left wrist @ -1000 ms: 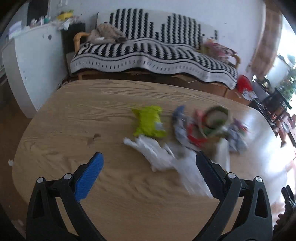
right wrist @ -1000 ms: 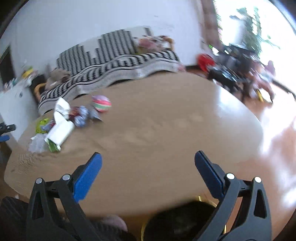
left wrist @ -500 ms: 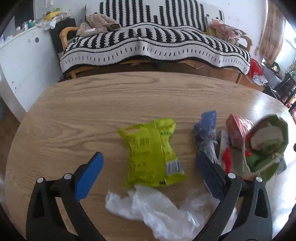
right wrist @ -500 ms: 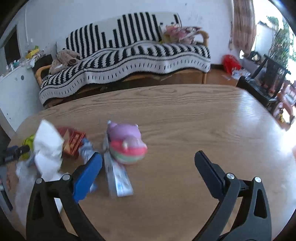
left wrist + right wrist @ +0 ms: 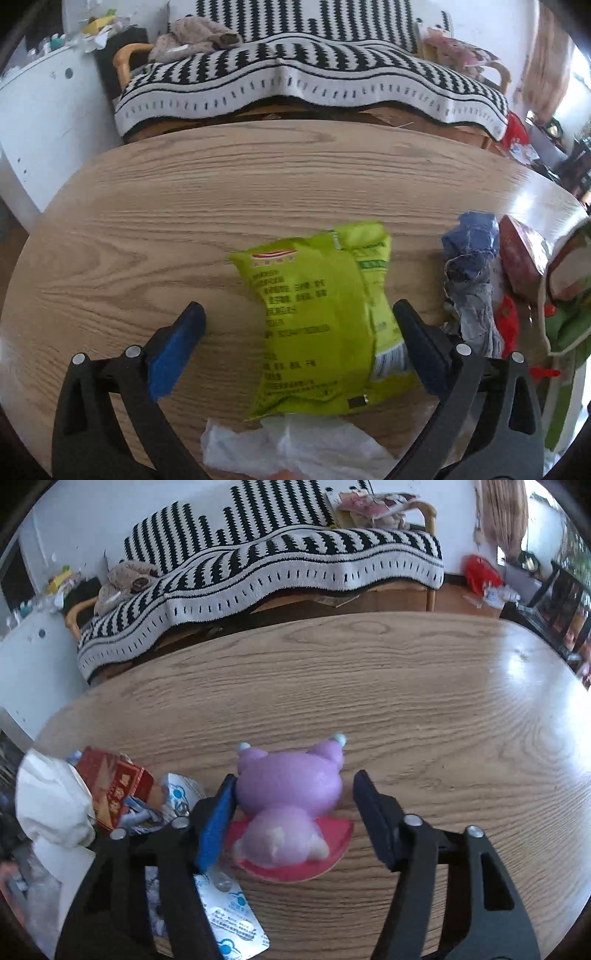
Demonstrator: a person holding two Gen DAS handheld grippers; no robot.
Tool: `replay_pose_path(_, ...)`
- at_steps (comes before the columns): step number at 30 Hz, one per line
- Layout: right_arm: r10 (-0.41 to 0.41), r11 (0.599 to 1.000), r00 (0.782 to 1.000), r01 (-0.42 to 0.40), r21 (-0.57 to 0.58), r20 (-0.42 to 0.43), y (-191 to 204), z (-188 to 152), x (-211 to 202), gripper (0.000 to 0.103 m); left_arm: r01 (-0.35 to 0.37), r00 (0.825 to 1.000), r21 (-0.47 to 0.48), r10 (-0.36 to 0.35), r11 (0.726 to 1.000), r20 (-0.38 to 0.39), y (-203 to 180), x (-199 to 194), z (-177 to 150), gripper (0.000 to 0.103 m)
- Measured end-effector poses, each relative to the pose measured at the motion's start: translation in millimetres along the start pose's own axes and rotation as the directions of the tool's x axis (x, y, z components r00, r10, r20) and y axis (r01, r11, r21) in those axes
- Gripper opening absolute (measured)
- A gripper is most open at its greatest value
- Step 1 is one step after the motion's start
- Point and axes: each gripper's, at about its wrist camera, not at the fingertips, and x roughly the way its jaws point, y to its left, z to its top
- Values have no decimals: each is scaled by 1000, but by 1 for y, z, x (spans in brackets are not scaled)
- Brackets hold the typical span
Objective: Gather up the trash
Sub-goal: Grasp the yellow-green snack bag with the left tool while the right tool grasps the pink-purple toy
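Taking the round wooden table (image 5: 424, 701) as the landmark, both hands have just come in low over the litter at its near edge; a second ago the heap was small and well ahead.

Nearest in the right wrist view, the right gripper (image 5: 291, 797) has just been closing from its widest and now brackets a lilac, animal-shaped plastic tub on a pink base (image 5: 291, 797). The blue pad on one side looks to be touching the tub, while a gap shows at the black pad on the other, so it is not yet clenched on it. Beside the tub on the table lie a white-and-blue foil sachet (image 5: 229, 919), a red carton (image 5: 114, 786) and crumpled white paper (image 5: 51, 805).

In the left wrist view, the left gripper (image 5: 295, 332) stands released and wide, straddling a lime-green crinkled snack bag (image 5: 317, 317) lying flat on the table; white tissue (image 5: 295, 450) is nearer, and a blue crumpled wrapper (image 5: 469, 266) is beside the bag.

Beyond the table's far edge stands a black-and-white striped sofa (image 5: 295, 81).

I judge two pickups are about to begin, and nothing is lifted yet.
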Motion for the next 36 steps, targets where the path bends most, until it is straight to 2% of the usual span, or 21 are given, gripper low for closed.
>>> replay_pose_path(4, -32, 999, 999, 32, -33, -8, 4, -5, -1, 59, 6, 1000, 10, -6, 1000, -1, 1, 0, -1, 98)
replay_pose_path(5, -41, 998, 999, 40, -47, -13, 7, -7, -1, 66, 11, 1000, 16, -11, 1000, -1, 2, -1, -1, 98)
replay_pose_path(6, -64, 995, 997, 62, -72, -31, 11, -8, 2, 85, 16, 1000, 21, -16, 1000, -1, 3, -1, -1, 98)
replay_pose_path(7, -93, 993, 994, 88, -82, -59, 13, -9, 7, 99, 21, 1000, 26, -21, 999, -1, 4, -2, -1, 98)
replay_pose_path(16, -91, 993, 994, 87, -76, -55, 11, -9, 7, 98, 46, 999, 59, -46, 997, -1, 5, -4, -4, 97)
replay_pose_path(17, -95, 993, 994, 92, -72, -44, 11, -9, 4, 93, 46, 999, 58, -46, 997, 4, 6, -5, -4, 94)
replay_pose_path(18, -97, 993, 995, 95, -66, -27, 10, -9, 2, 72, 37, 999, 55, -38, 998, 25, 7, -9, -4, 72)
replay_pose_path(19, -108, 993, 994, 107, -53, -6, 7, -9, -2, 57, 26, 999, 55, -28, 998, 36, 8, -11, -3, 55)
replay_pose_path(20, -106, 994, 994, 106, -37, -5, 4, -9, -3, 55, 10, 999, 47, -12, 999, 30, 10, -12, -2, 54)
replay_pose_path(22, -100, 995, 995, 100, -15, 0, 0, -12, -8, 51, 56, 998, 1, -56, 998, 29, 18, -15, -1, 52)
replay_pose_path(28, -95, 995, 995, 94, 17, 42, -2, -20, -37, 50, 67, 992, -47, -62, 997, 114, 30, -46, 3, 50)
replay_pose_path(36, -94, 994, 995, 92, 64, 24, 2, -36, -60, 50, 72, 989, -34, -67, 997, 133, 37, -68, -3, 50)
